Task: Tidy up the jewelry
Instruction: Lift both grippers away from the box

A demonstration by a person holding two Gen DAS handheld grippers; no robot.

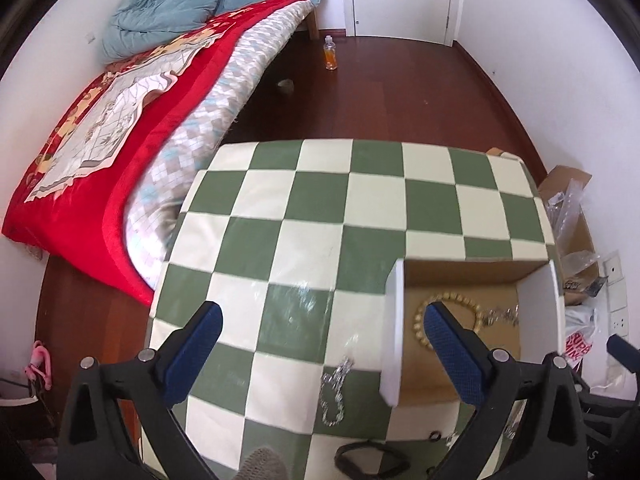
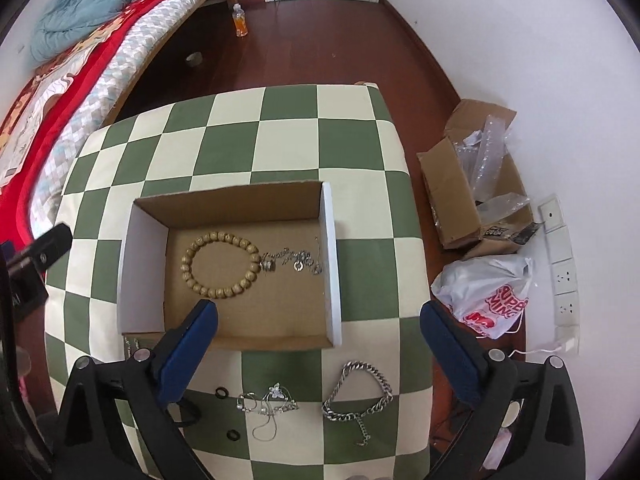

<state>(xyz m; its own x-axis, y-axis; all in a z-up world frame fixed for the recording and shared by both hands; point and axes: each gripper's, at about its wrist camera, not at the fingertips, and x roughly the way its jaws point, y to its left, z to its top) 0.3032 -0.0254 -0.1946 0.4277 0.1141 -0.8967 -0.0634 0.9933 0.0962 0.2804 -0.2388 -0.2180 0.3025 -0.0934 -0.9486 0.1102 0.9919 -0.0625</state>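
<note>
We're mid-sort: the wooden bead bracelet [image 2: 219,265] already sits in the shallow cardboard box [image 2: 224,204]. Both the right gripper [image 2: 318,344] and left gripper [image 1: 322,346] hang with jaws spread, empty. The chunky silver chain bracelet [image 2: 358,394] at 6 o'clock of the box probably goes next; we'd need a low pinch.

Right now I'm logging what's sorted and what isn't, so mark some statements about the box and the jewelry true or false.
1. The wooden bead bracelet lies inside the cardboard box. True.
2. The chunky silver chain is in the box too. False: it lies on the checkered cloth, nearer the camera than the box.
3. The right tool grips a ring. False: it is open and empty.
4. The left tool is open. True.
</note>
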